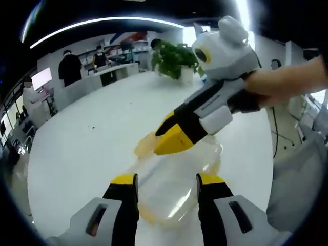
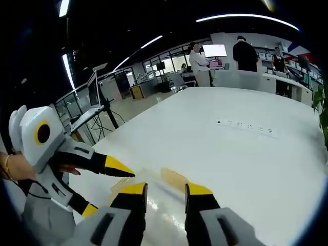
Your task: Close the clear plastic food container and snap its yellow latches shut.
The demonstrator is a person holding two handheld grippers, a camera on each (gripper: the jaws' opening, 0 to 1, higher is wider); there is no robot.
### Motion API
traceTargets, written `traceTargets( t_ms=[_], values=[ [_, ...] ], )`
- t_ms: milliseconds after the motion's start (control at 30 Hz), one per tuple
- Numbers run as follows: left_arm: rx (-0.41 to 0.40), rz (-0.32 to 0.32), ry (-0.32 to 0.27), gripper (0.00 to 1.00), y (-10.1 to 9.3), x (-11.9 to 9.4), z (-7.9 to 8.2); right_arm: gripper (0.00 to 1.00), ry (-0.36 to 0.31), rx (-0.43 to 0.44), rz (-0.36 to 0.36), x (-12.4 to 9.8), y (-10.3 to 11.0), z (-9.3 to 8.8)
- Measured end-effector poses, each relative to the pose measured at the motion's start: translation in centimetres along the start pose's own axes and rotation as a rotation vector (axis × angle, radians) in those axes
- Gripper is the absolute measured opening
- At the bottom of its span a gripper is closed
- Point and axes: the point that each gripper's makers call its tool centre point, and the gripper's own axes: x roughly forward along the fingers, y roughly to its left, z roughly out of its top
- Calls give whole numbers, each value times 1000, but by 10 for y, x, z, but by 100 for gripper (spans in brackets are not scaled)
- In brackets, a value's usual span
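Resting on the white table point(image 1: 87, 148), the clear plastic food container point(image 1: 177, 192) lies just past the left gripper point(image 1: 167, 185) in the left gripper view, its lid on and showing between that gripper's two yellow-tipped jaws, which stand spread with nothing between them. One yellow latch point(image 1: 145, 146) lies flat at the container's far left edge. Above the container, the right gripper point(image 1: 171, 136) comes in from the right, held by a hand point(image 1: 284, 82); its jaws look pressed together, and its tip is down at the container's far rim, close to that latch. Beyond the container, a potted plant point(image 1: 172, 60) stands at the far end of the table. In the right gripper view, the right gripper point(image 2: 165, 190) shows its jaws only narrowly apart, and the container point(image 2: 154, 197), blurred here, sits right under them, a yellow latch point(image 2: 174, 178) just past the tips. To the container's left the left gripper point(image 2: 110, 177) reaches in, its jaws well parted. A power strip point(image 2: 246, 127) lies farther out on the table point(image 2: 246, 169).
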Motion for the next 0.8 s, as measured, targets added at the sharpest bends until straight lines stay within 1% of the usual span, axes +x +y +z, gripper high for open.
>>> traceTargets(
  t_ms=[67,133,167,200,233,300,367,467,533,600,733,767,800],
  values=[
    [40,-21,4,46,-5,-1,0,27,15,-18,5,1,-1,-2],
    [55,-41,6,48,-11,-1,0,27,33,-37,8,2,-2,-5],
    [73,-46,18,49,-14,-1,-2,28,39,-41,12,3,-3,-5],
    [92,-45,24,49,-14,-2,-4,29,43,-42,13,3,-4,-5],
    [135,-41,38,49,-15,-2,-6,29,47,-48,16,3,-4,-5],
    [173,-41,42,48,-18,0,-9,29,52,-55,24,4,-5,-4],
    [175,-44,43,47,-19,1,-12,30,58,-64,35,4,-5,-3],
    [193,-45,38,47,-20,1,-11,31,78,-96,56,6,-5,-2],
    [212,-46,43,47,-20,3,-12,32,88,-101,72,8,-4,-2],
    [213,-52,43,47,-21,4,-11,34,107,-99,100,12,-2,-2],
    [231,-53,44,47,-22,7,-10,35,170,-152,143,16,0,-5],
    [237,-54,47,46,-22,8,-11,36,208,-173,162,17,1,-9],
    [241,-56,48,46,-23,8,-11,36,226,-184,172,18,1,-11]
  ],
)
